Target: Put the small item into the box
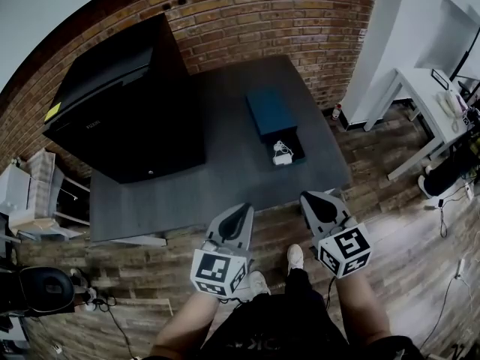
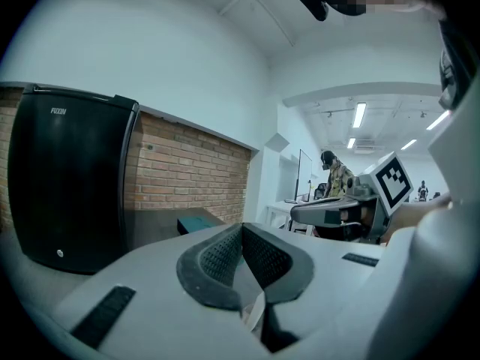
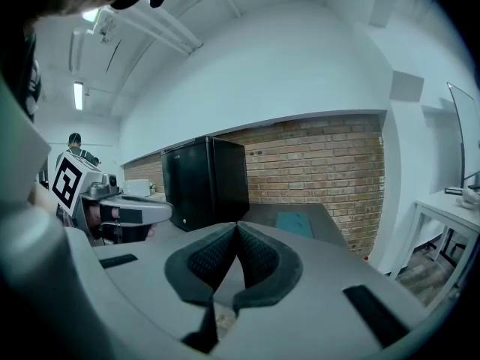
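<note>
A teal box [image 1: 270, 111] lies on the dark grey table [image 1: 225, 171], its near end open. A small white item [image 1: 282, 154] rests inside that open end. My left gripper [image 1: 241, 208] and right gripper [image 1: 313, 199] hover side by side at the table's front edge, short of the box. Both are shut with nothing between the pads. In the left gripper view the jaws [image 2: 241, 229] meet, and the box [image 2: 199, 222] shows far ahead. The right gripper view shows its jaws [image 3: 236, 227] closed too, with the box [image 3: 294, 222] beyond them.
A black mini fridge [image 1: 124, 100] fills the table's left half, against a brick wall [image 1: 277, 21]. White desks [image 1: 427, 88] stand to the right. My legs and shoes [image 1: 294, 257] are on the wooden floor below the grippers. Cables and gear [image 1: 45, 287] lie at lower left.
</note>
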`<control>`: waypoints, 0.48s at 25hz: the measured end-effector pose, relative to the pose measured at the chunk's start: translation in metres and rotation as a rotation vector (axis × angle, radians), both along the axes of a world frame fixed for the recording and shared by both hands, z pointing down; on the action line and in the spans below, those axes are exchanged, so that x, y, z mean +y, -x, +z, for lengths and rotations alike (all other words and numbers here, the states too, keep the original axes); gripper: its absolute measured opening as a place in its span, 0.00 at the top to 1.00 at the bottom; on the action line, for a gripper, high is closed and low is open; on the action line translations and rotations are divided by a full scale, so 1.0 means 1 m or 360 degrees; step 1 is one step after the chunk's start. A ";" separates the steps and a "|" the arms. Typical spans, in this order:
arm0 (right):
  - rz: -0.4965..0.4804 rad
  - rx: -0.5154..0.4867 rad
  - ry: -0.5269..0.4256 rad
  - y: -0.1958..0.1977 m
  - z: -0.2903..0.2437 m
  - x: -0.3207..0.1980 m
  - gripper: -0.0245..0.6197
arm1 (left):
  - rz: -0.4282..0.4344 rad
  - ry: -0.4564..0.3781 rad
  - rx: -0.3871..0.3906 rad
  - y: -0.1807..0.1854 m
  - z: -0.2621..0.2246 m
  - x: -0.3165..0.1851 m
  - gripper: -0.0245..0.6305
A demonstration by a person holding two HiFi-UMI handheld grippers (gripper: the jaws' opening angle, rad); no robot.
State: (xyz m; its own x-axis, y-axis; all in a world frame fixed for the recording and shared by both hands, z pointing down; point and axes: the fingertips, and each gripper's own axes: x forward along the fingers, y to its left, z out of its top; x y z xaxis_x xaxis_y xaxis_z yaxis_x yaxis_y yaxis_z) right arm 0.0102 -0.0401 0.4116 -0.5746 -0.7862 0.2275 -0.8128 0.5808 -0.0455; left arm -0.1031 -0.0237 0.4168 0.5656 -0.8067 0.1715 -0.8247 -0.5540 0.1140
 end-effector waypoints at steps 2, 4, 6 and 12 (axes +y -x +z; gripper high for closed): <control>0.0008 0.0002 0.0004 0.003 0.002 0.003 0.93 | 0.0010 -0.0001 0.0005 0.002 0.001 0.000 0.91; 0.0014 0.0002 0.0003 0.005 0.002 0.006 0.93 | 0.0022 -0.0005 0.0007 0.002 0.000 0.000 0.91; 0.0019 0.0004 -0.0001 0.006 0.001 0.008 0.93 | 0.0037 -0.0014 0.0011 0.000 -0.003 0.000 0.91; 0.0034 0.0020 -0.0020 0.004 -0.004 0.014 0.93 | 0.0066 -0.0033 0.0022 -0.004 -0.009 0.002 0.91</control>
State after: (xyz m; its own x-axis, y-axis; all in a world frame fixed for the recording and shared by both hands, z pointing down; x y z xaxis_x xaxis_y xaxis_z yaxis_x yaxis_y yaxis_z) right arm 0.0063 -0.0264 0.4079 -0.5550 -0.8010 0.2245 -0.8253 0.5640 -0.0279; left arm -0.0987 -0.0221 0.4079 0.6010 -0.7856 0.1470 -0.7993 -0.5902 0.1132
